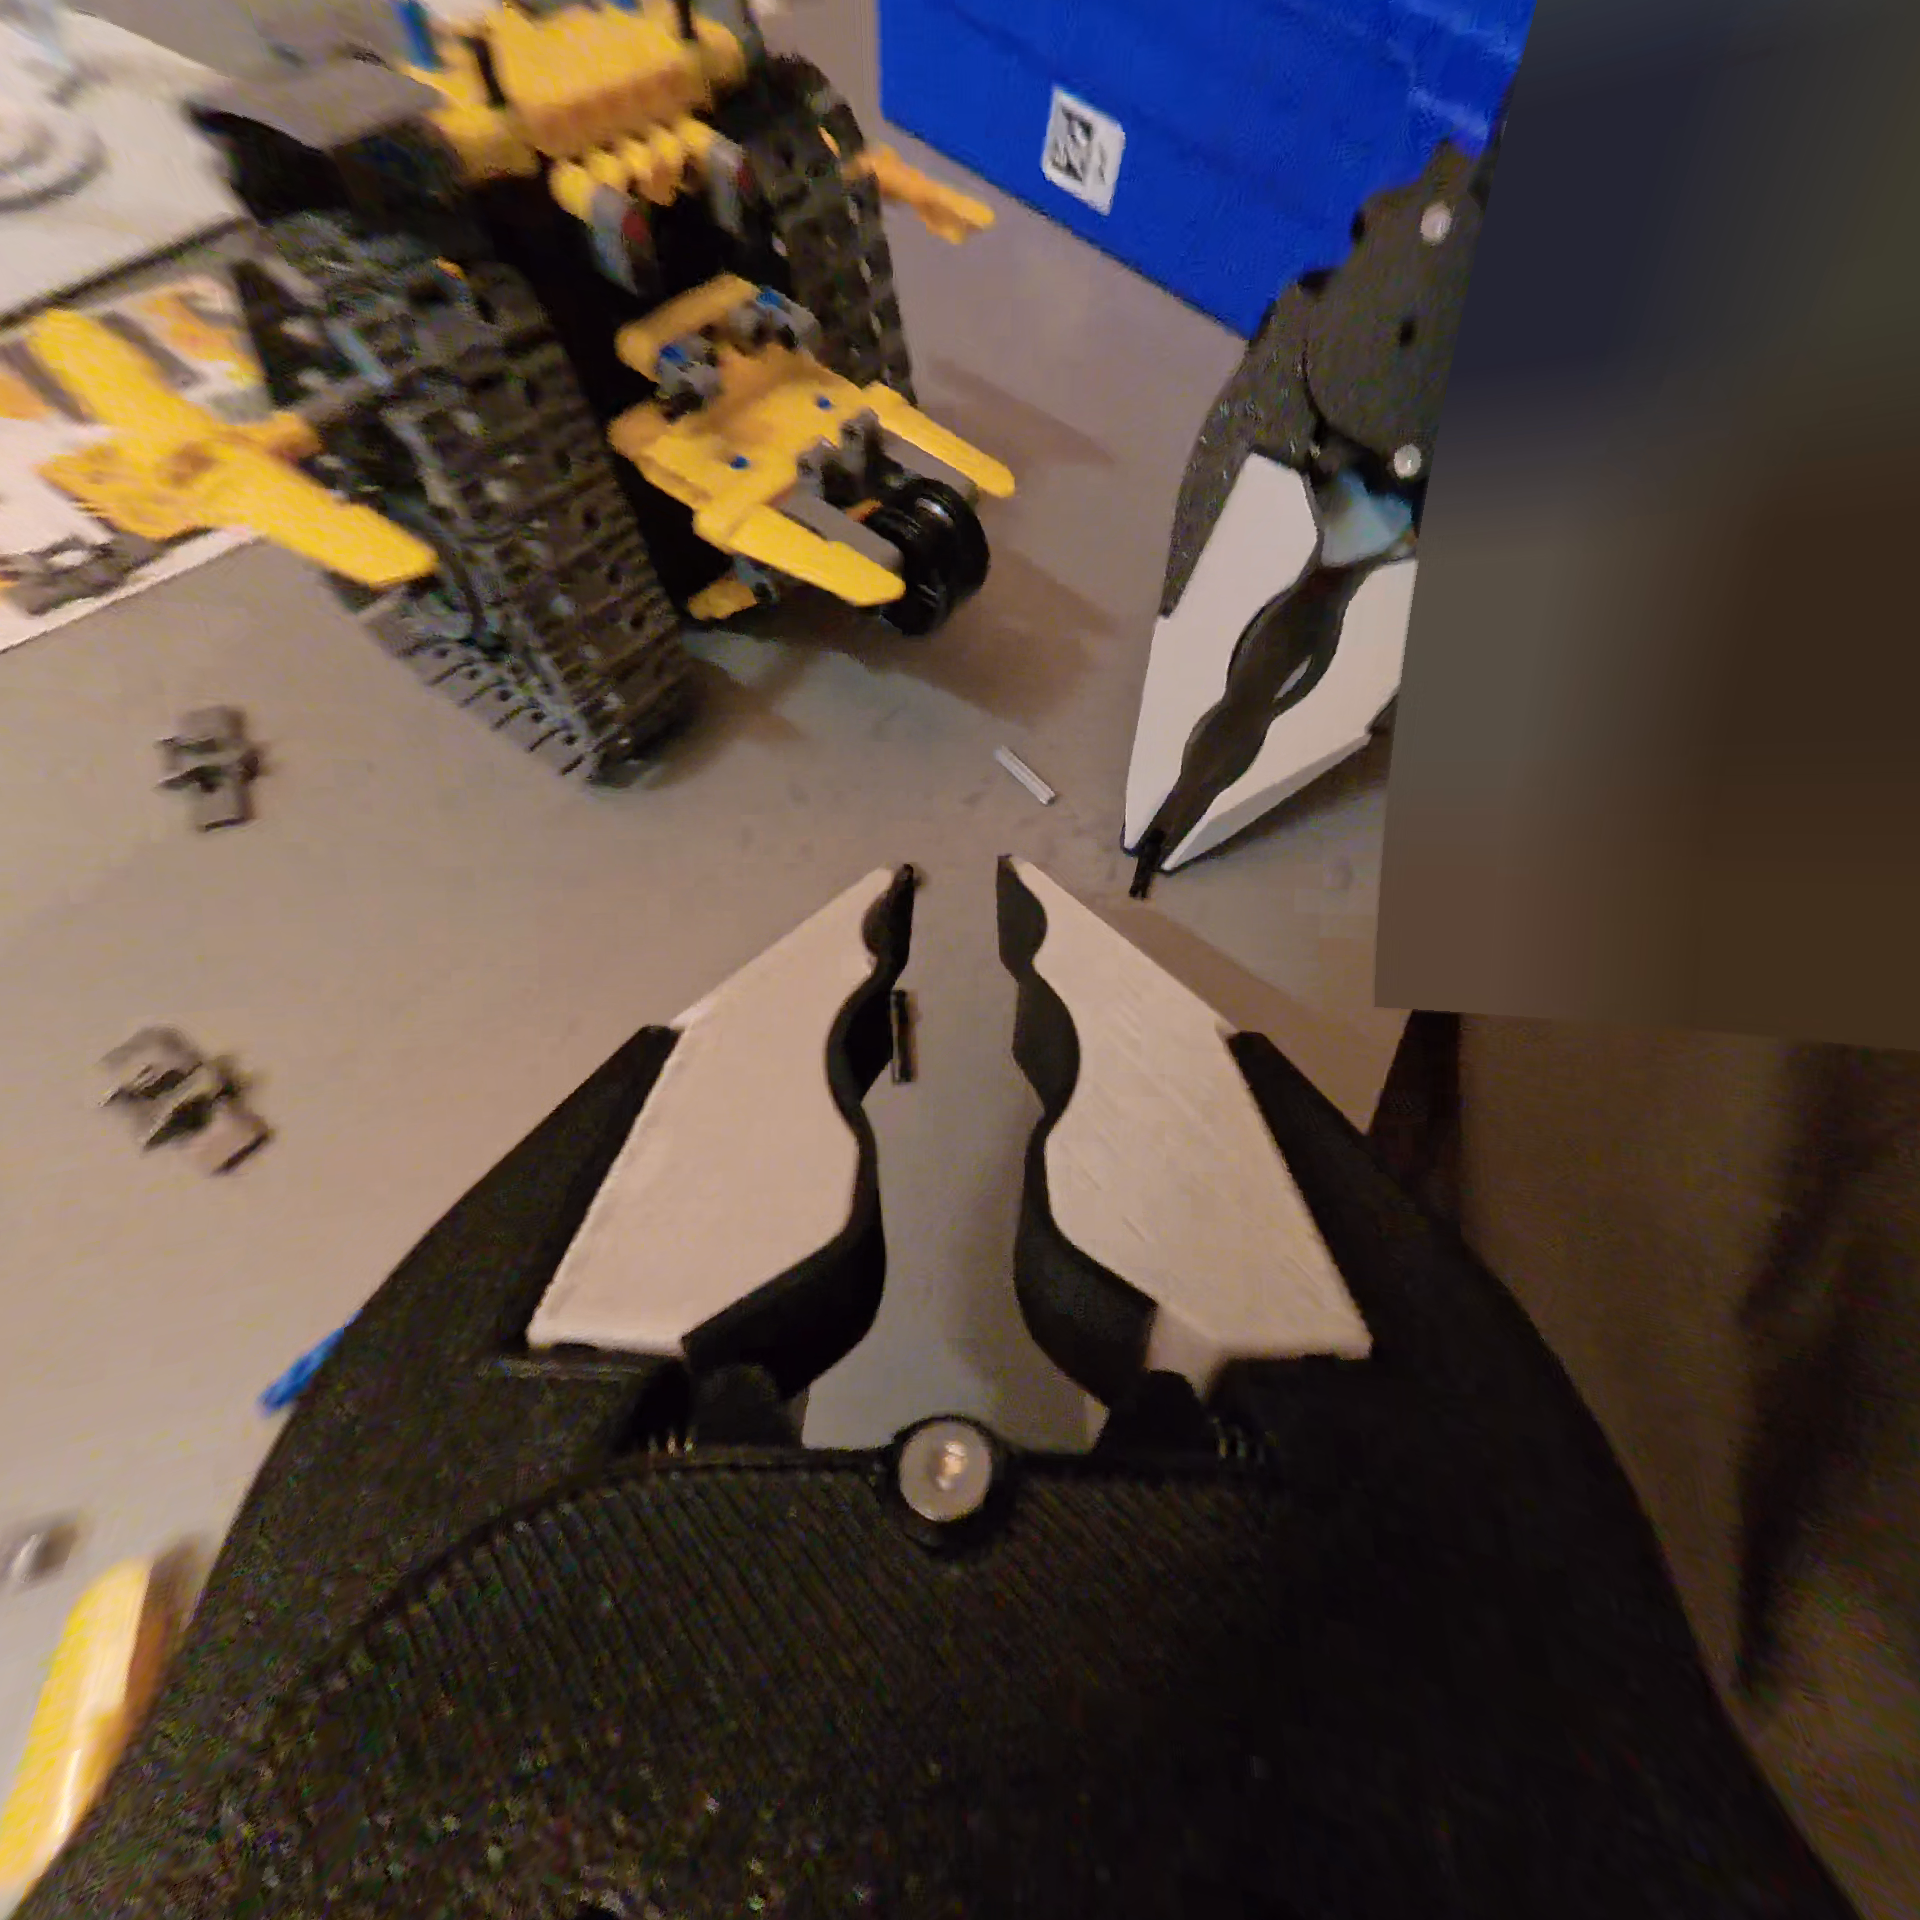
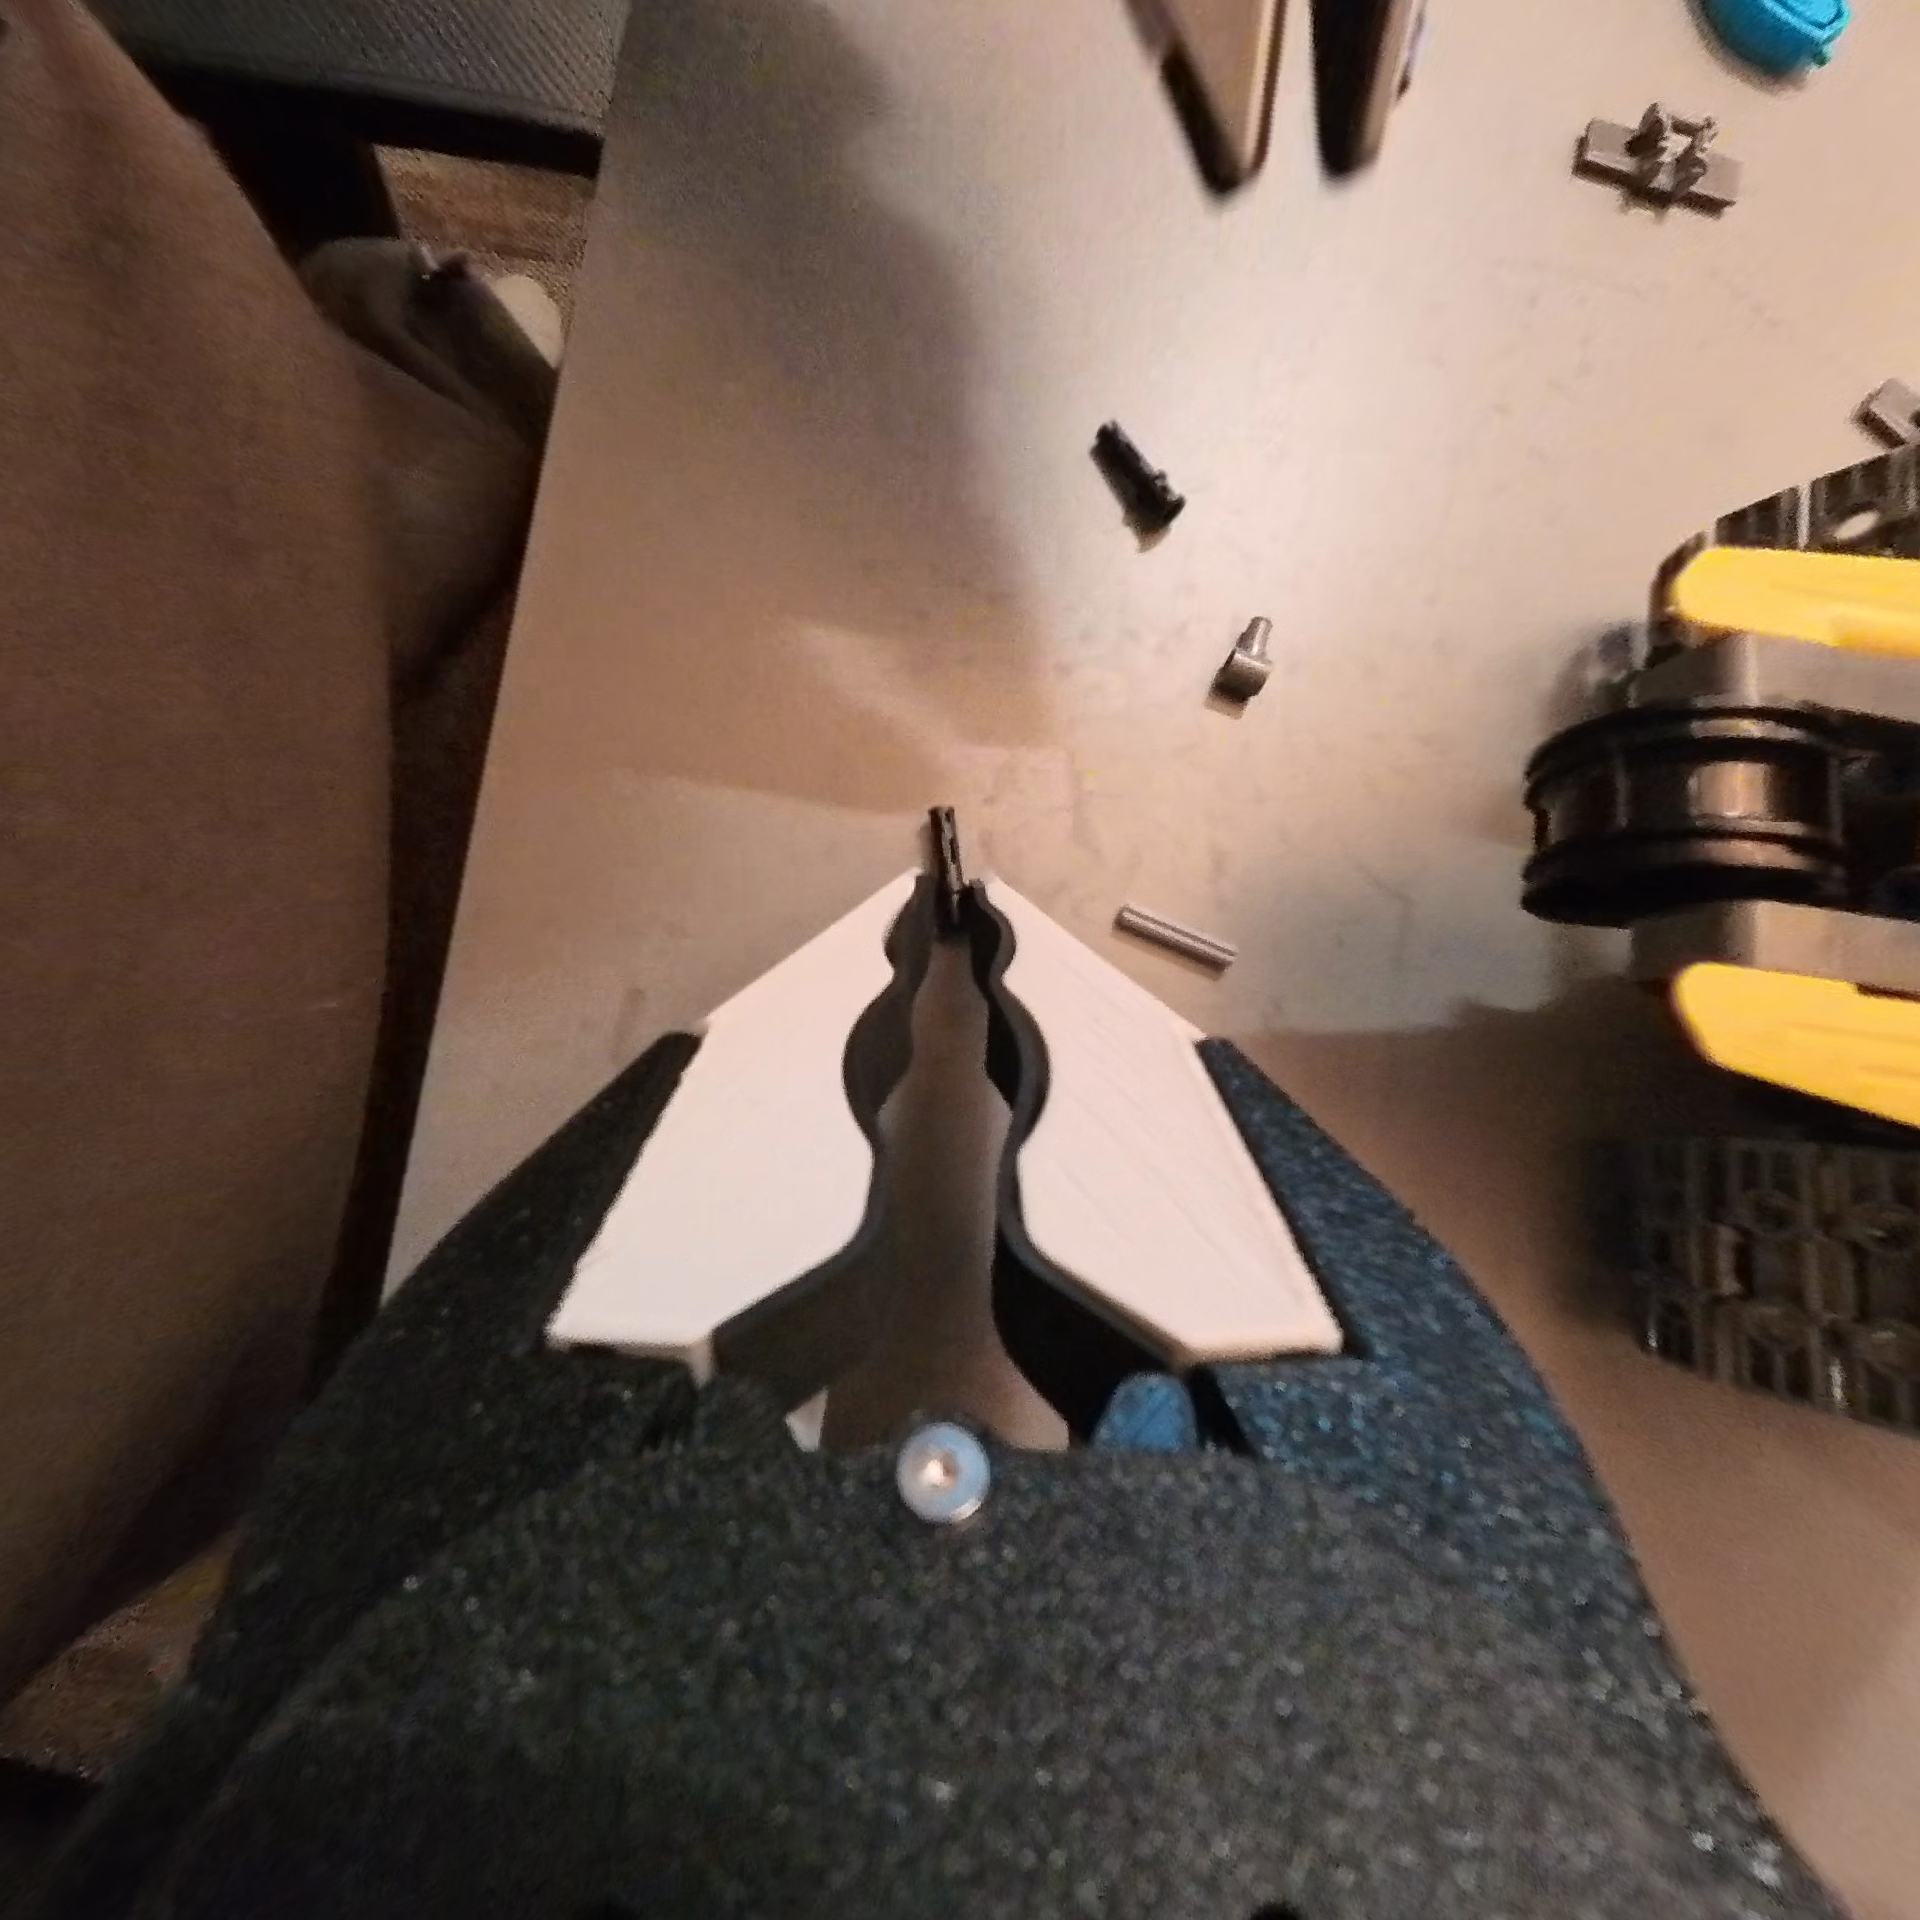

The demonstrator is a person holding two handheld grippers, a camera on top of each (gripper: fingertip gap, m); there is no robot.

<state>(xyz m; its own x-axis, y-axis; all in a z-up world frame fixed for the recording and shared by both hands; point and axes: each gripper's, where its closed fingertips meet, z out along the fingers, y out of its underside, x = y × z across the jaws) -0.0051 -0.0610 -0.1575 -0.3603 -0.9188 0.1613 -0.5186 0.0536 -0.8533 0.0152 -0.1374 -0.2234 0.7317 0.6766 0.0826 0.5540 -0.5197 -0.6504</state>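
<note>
My left gripper (image 1: 954,873) is open and empty, low over the grey table (image 1: 468,935). A small black pin (image 1: 902,1034) lies on the table in its gap, close to the left finger. My right gripper (image 2: 948,896) is shut on another small black pin (image 2: 945,857), which sticks out past its tips. In the left wrist view the right gripper (image 1: 1141,878) is just right of my left fingertips, tip down to the table. A yellow and black tracked brick-built vehicle (image 1: 582,416) stands beyond both grippers; it also shows in the right wrist view (image 2: 1766,883).
Loose parts lie on the table: a grey axle (image 2: 1174,935), a grey pin (image 2: 1247,655), a black pin (image 2: 1138,483) and grey track links (image 1: 208,764). A blue box (image 1: 1195,135) stands behind. A printed booklet (image 1: 104,312) lies far left. A person's brown-clad leg (image 2: 208,727) is past the table edge. The left gripper's tips are roughly 11 cm from the right gripper's.
</note>
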